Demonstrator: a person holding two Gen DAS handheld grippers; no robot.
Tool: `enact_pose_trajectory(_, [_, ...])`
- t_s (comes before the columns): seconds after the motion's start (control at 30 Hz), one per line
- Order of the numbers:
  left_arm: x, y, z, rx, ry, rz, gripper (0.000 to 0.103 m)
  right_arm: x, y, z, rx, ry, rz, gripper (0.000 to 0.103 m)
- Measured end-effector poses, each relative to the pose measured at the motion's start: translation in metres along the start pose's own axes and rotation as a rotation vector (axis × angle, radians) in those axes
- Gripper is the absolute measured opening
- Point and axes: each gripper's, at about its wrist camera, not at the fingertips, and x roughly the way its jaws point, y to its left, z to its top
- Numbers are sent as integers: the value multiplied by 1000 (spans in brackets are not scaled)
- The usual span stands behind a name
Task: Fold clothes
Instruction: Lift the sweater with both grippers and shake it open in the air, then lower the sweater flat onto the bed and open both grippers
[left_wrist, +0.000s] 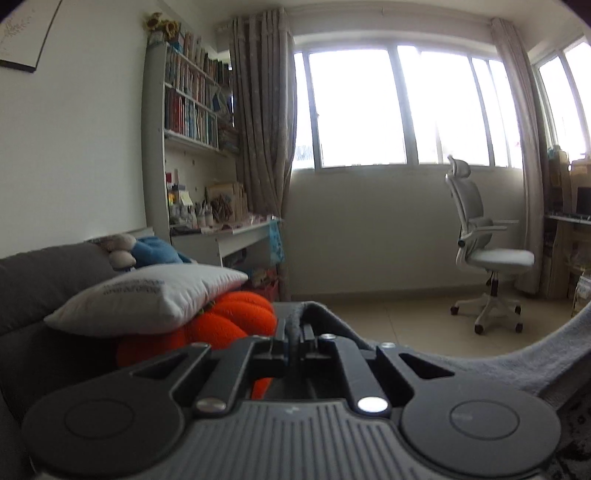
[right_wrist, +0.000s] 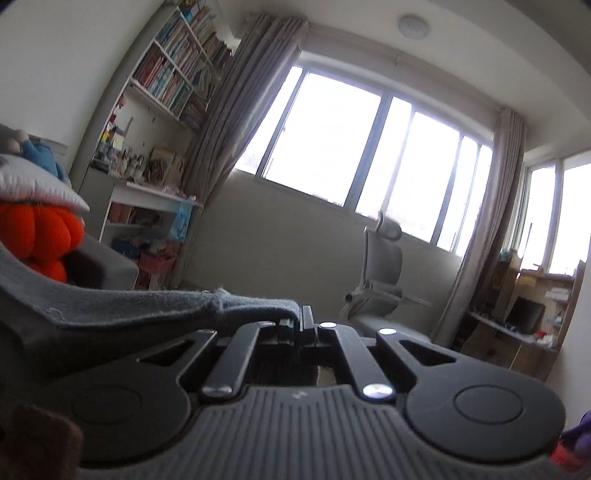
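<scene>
A grey cloth garment (left_wrist: 517, 365) hangs stretched between my two grippers, lifted in the air. My left gripper (left_wrist: 297, 325) is shut on one edge of it, and the cloth sweeps from the fingers off to the lower right. My right gripper (right_wrist: 301, 317) is shut on another edge of the same grey garment (right_wrist: 166, 306), which runs from the fingers off to the left. Both cameras look across the room rather than down, so the rest of the garment is hidden below.
A grey sofa (left_wrist: 40, 280) on the left carries a white pillow (left_wrist: 147, 299), an orange plush cushion (left_wrist: 229, 321) and blue soft toys. Beyond are a white desk with bookshelf (left_wrist: 192, 110), curtains, windows, and a white office chair (left_wrist: 487, 251) on the tiled floor.
</scene>
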Motion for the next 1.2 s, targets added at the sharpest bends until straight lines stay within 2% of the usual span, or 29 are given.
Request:
enact_pose_trajectory(0.1, [66, -12, -29, -7, 113, -3, 5, 59, 17, -41, 9, 133, 1, 2])
enact_pose_trajectory(0.23, [138, -28, -68, -30, 240, 11, 5, 114, 34, -71, 13, 257, -3, 2])
enact_pose_trajectory(0.47, [206, -48, -116, 34, 352, 57, 5, 157, 48, -101, -22, 411, 19, 2])
enact_pose_trajectory(0.67, [246, -52, -111, 44, 398, 65, 5, 180, 44, -112, 91, 513, 25, 2])
enact_pose_trajectory(0.77, [265, -58, -103, 78, 439, 63, 10, 193, 42, -114, 166, 573, 19, 4])
enact_pose_trajectory(0.83, [271, -56, -104, 96, 463, 82, 12, 202, 41, -115, 216, 613, 15, 7])
enact_pose_trajectory(0.87, [272, -54, -105, 96, 471, 90, 16, 203, 41, -115, 223, 620, 7, 12])
enact_pose_trajectory(0.93, [270, -47, -109, 80, 478, 89, 34, 194, 46, -116, 175, 596, -26, 15])
enact_pose_trajectory(1.0, [256, -42, -120, 58, 473, 53, 34, 184, 52, -116, 132, 576, -30, 28])
enact_pose_trajectory(1.07, [234, -41, -135, 51, 471, 2, 34, 170, 67, -115, 110, 579, 88, 31])
enact_pose_trajectory(1.2, [190, -41, -164, 39, 465, -97, 34, 143, 95, -111, 67, 579, 324, 31])
